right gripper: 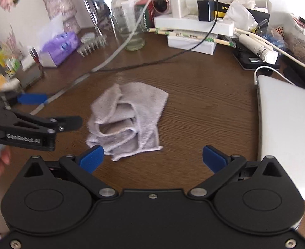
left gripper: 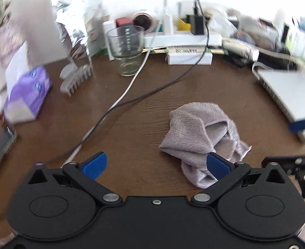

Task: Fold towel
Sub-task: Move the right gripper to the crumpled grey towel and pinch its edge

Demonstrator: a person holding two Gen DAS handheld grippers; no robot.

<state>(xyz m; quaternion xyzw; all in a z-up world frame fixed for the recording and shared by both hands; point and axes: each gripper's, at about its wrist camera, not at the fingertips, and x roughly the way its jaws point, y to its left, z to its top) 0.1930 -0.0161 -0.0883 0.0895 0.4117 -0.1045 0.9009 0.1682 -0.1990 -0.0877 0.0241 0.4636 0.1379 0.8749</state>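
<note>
Towel (right gripper: 129,118) lies crumpled on table (right gripper: 204,103), both tongs gaping, empty

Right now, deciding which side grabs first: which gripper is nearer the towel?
Left, narrowly. The left gripper is open with one fingertip overlapping the crumpled towel. The right gripper is open too, just short of the towel's near edge.
</note>
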